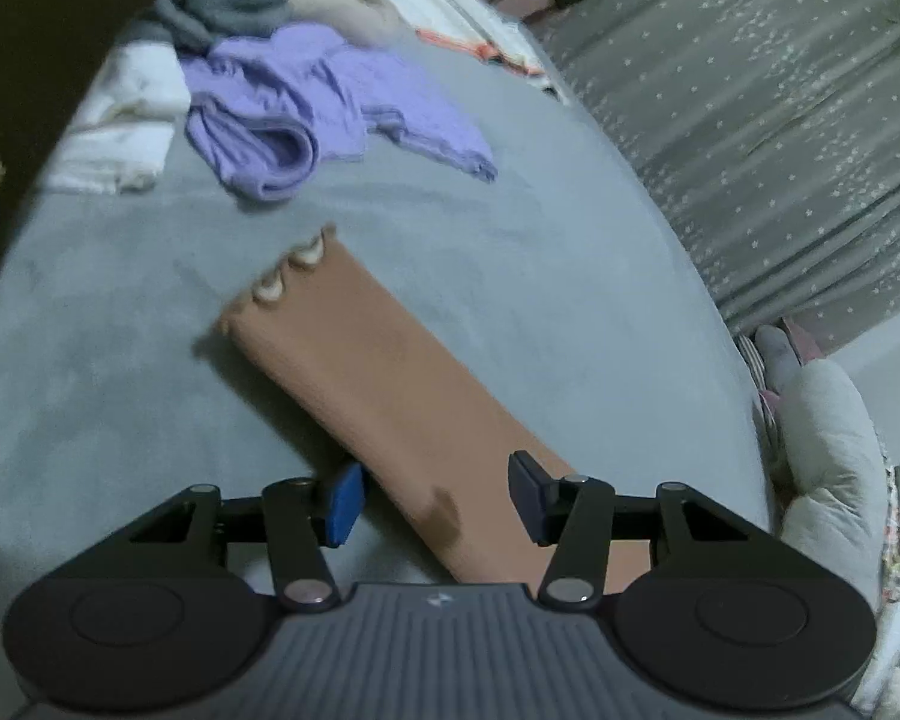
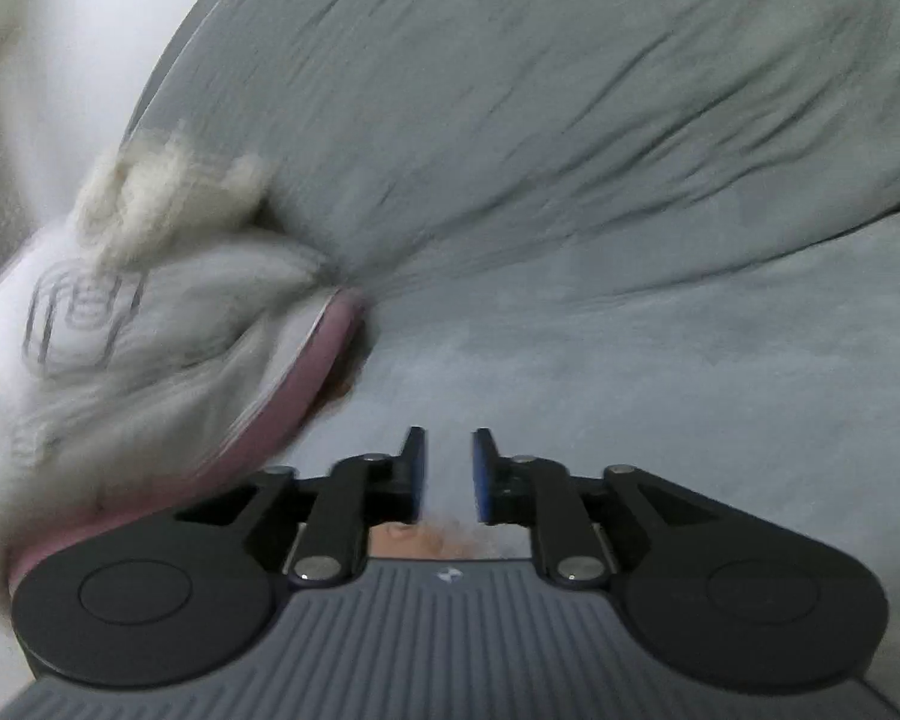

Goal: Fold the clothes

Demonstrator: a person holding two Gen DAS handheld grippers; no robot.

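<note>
Left wrist view: left claw (image 1: 435,495) spread, pads apart over the brown cloth (image 1: 384,384), not pinching it.
Brown cloth: folded strip on the grey bed (image 1: 120,372), running ahead from between the fingers.
Farther ahead: purple garment (image 1: 306,114), crumpled.
Right wrist view: right claw (image 2: 448,474) partly spread, nothing between pads.
Left of it: pale pillow (image 2: 120,324).

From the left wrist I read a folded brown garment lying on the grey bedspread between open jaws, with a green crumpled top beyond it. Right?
Not quite: the crumpled top is lilac, not green, as the left wrist view shows. The folded brown garment does lie on the grey bedspread between the left gripper's open jaws.
</note>
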